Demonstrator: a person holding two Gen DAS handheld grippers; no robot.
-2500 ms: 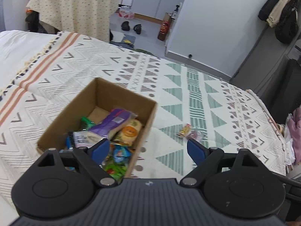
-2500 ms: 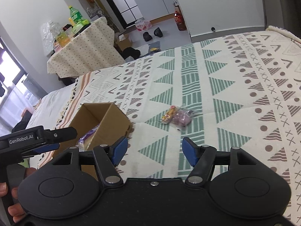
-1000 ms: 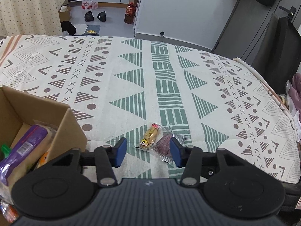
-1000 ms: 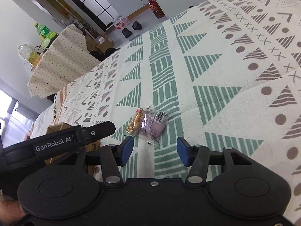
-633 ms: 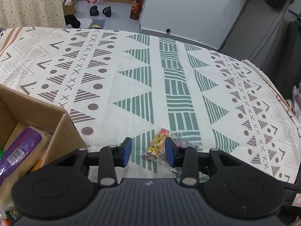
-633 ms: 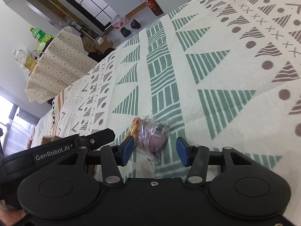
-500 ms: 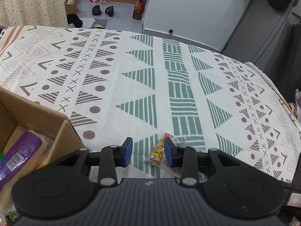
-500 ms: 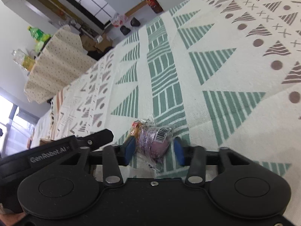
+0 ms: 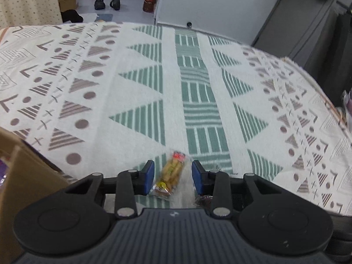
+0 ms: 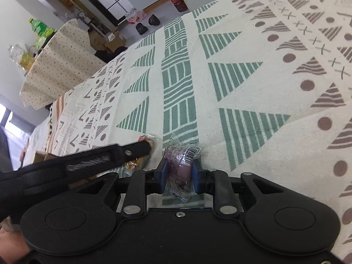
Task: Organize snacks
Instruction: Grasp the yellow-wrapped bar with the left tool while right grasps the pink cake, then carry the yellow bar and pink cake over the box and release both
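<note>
grippers down on two snack packs on the patterned blanket [image 9: 136, 83]

left gripper [image 9: 173, 175] sits partly open around the yellow snack pack [image 9: 169, 175], small gaps both sides. right gripper [image 10: 178, 174] is pinched onto the purple snack pack [image 10: 181, 169]. cardboard box [image 9: 26, 176] is off to the left gripper's left.

Both wrist cameras sit low and close over the bed [image 9: 136, 83], facing its far edge; both show the yellow snack packet [image 9: 169, 176].
</note>
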